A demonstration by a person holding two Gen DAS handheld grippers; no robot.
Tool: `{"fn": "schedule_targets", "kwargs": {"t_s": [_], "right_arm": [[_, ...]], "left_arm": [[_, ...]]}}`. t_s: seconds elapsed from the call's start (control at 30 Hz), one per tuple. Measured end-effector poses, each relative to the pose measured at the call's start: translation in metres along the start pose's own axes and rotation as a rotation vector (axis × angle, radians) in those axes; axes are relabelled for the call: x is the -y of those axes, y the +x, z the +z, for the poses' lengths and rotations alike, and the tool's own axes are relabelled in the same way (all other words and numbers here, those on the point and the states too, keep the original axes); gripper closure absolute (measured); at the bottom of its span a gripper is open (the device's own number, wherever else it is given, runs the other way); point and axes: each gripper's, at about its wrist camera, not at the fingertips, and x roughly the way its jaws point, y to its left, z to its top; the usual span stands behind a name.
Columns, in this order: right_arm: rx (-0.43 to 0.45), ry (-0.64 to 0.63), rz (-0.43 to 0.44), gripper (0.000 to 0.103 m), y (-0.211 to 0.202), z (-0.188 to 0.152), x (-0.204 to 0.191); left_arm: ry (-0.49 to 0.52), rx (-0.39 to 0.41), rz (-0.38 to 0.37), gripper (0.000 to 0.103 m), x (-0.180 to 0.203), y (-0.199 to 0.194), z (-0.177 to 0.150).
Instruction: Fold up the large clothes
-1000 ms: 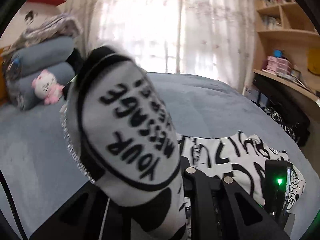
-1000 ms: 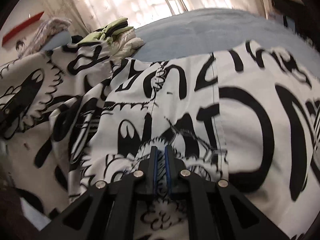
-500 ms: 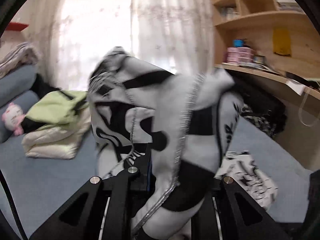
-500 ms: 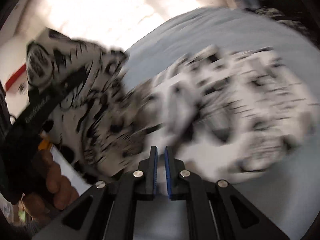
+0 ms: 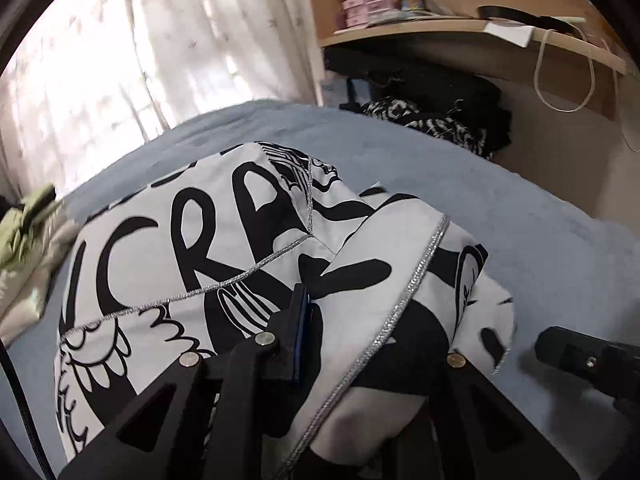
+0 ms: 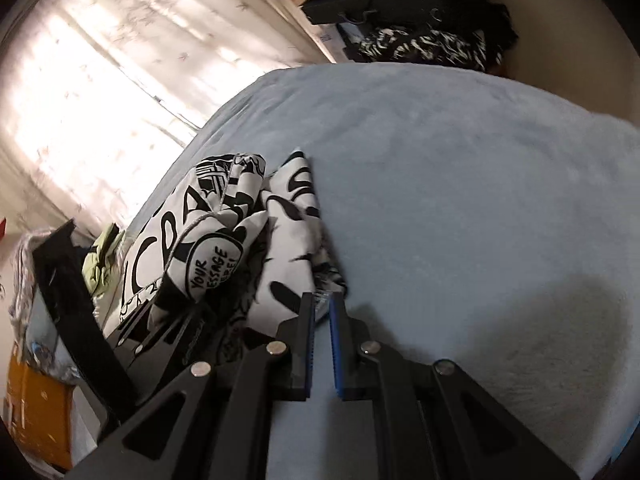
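Garment bunched on bed

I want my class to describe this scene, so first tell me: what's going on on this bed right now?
A person is folding a black-and-white printed garment on a blue-grey bed, using handheld tongs in each hand. The left tongs are shut on a bunched fold near its silver-trimmed edge. The right tongs are shut on a thin edge of the same fabric at their tips. The garment lies crumpled, not yet neatly folded.

Garment on bed; clothes pile left.
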Motion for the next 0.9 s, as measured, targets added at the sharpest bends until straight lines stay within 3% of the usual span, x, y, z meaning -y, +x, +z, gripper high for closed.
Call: {"fn": "schedule_targets", "kwargs": {"t_s": [0.47, 0.6, 0.63, 0.67, 0.73, 0.8, 0.9], "right_arm": [[0.005, -0.005, -0.024, 0.096, -0.003, 0.001, -0.002], [0.002, -0.02, -0.026, 0.096, -0.01, 0.004, -0.008], [0.0, -0.026, -0.027, 0.096, -0.012, 0.005, -0.01], [-0.002, -0.032, -0.026, 0.096, -0.012, 0.007, -0.011], [-0.003, -0.059, -0.033, 0.095, -0.018, 0.009, -0.019], [0.01, -0.081, -0.042, 0.08, -0.024, 0.009, -0.025], [0.038, -0.094, -0.041, 0.07, -0.036, 0.01, -0.031]], "left_arm": [[0.0, -0.058, -0.038, 0.09, -0.005, 0.002, 0.006], [0.07, -0.144, -0.046, 0.081, -0.006, -0.001, 0.012], [0.091, -0.168, -0.063, 0.069, -0.006, -0.002, 0.013], [0.097, -0.183, -0.081, 0.047, -0.006, -0.005, 0.013], [0.088, -0.181, -0.101, 0.016, -0.006, -0.014, 0.013], [0.104, -0.153, -0.091, 0.015, -0.002, -0.025, 0.013], [0.102, -0.107, -0.118, 0.015, 0.001, -0.049, 0.015]]}}
